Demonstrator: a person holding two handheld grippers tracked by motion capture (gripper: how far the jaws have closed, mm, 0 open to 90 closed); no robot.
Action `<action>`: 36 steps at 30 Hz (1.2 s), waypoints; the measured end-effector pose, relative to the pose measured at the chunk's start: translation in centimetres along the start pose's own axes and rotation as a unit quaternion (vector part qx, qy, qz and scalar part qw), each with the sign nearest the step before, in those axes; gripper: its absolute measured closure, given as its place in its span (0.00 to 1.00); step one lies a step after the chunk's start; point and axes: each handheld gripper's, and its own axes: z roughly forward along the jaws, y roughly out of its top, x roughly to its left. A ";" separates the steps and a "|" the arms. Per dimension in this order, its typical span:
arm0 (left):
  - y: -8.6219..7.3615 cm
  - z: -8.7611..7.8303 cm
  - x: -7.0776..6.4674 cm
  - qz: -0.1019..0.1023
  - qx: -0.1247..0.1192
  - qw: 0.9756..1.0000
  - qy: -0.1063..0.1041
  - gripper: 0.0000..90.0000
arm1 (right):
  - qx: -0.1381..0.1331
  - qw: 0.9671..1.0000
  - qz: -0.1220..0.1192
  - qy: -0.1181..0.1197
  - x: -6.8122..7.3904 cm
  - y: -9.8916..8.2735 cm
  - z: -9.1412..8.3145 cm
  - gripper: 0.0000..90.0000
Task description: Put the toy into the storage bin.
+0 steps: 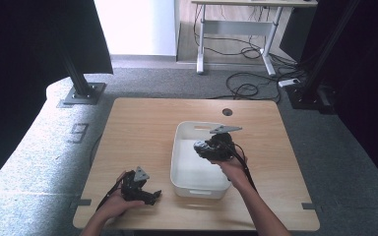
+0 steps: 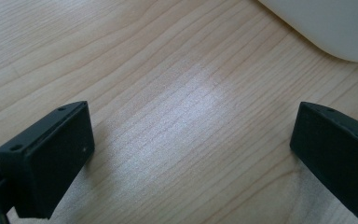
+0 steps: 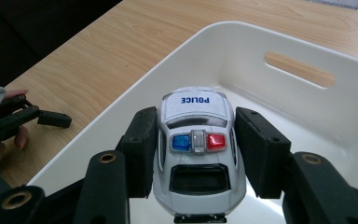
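Observation:
A white toy police car (image 3: 196,158) with a blue and red light bar sits between the jaws of my right gripper (image 3: 196,154), which is shut on its sides. The car hangs over the inside of a white plastic bin (image 3: 303,109). From above, the right gripper (image 1: 215,145) is over the bin (image 1: 183,174) near its middle. My left gripper (image 1: 150,195) rests low on the table (image 1: 138,128) to the left of the bin's near corner, its jaws pointing toward it. In its own view the left gripper (image 2: 191,149) is wide open over bare wood, with the bin's wall (image 2: 326,28) at the top right.
The bin has handle slots in its far wall (image 3: 299,69) and near wall (image 1: 200,192). A round cable hole (image 1: 227,112) lies near the table's far edge. Grey carpet, a desk frame (image 1: 236,29) and floor cables (image 1: 248,88) lie beyond the table.

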 end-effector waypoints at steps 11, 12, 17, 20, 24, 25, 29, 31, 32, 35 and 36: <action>0.0 0.0 0.0 0.000 0.000 1.000 0.000 0.00 | 0.018 1.000 -0.015 -0.003 1.0 0.2 1.6 0.56; 0.0 0.0 0.0 0.000 0.000 1.000 0.000 0.00 | 0.019 1.000 -0.016 -0.002 1.1 0.2 1.8 0.56; 0.0 0.0 0.0 0.000 0.000 1.000 0.000 0.00 | 0.025 1.000 -0.017 -0.003 1.2 0.3 2.4 0.56; 0.0 0.0 0.0 0.000 0.000 1.000 0.000 0.00 | 0.030 0.999 -0.017 -0.005 1.3 0.3 2.8 0.56; 0.0 0.0 0.0 0.000 0.000 1.000 0.000 0.00 | 0.036 0.999 -0.017 -0.005 1.3 0.3 3.3 0.56; 0.0 0.0 0.0 0.000 0.000 1.000 0.000 0.00 | 0.039 0.999 -0.019 -0.008 1.3 0.3 3.6 0.56; 0.0 0.0 0.0 0.000 0.000 1.000 0.000 0.00 | 0.044 0.999 -0.020 -0.009 1.4 0.4 4.1 0.56; 0.0 0.0 0.0 0.000 0.000 1.000 0.000 0.00 | 0.048 0.999 -0.022 -0.010 1.5 0.5 4.4 0.56; 0.0 0.0 0.0 0.000 0.000 1.000 0.000 0.00 | 0.050 0.999 -0.021 -0.009 1.5 0.5 4.6 0.56; 0.0 0.0 0.0 0.000 0.000 1.000 0.000 0.00 | 0.050 0.999 -0.019 -0.008 1.5 0.6 4.8 0.56; 0.0 0.0 0.0 0.000 0.000 1.000 0.000 0.00 | 0.053 0.998 -0.018 -0.009 1.5 0.6 5.1 0.56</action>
